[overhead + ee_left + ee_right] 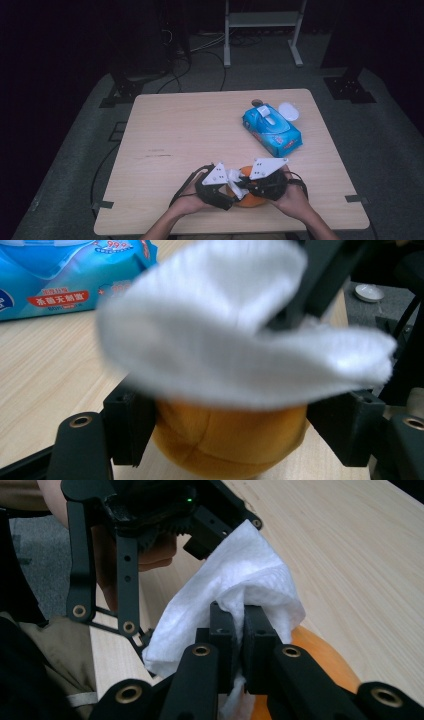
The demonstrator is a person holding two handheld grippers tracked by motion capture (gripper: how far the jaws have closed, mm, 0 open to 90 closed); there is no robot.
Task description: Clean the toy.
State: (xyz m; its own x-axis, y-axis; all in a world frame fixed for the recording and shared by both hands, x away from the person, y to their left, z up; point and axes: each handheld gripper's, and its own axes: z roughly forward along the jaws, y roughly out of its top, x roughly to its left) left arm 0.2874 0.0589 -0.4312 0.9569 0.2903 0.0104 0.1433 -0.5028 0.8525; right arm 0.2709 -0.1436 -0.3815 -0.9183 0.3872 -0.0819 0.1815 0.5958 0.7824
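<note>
My right gripper's fingers clench the white wipe draped over the orange ball, which sits on the bench between my left gripper's part-open fingers straddling it.

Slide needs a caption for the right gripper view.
Right gripper shut on white tissue over round orange ball, left gripper close behind.

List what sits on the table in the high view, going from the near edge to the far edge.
Orange ball under the two tools → white wipe → blue wipes pack → white lid.
</note>
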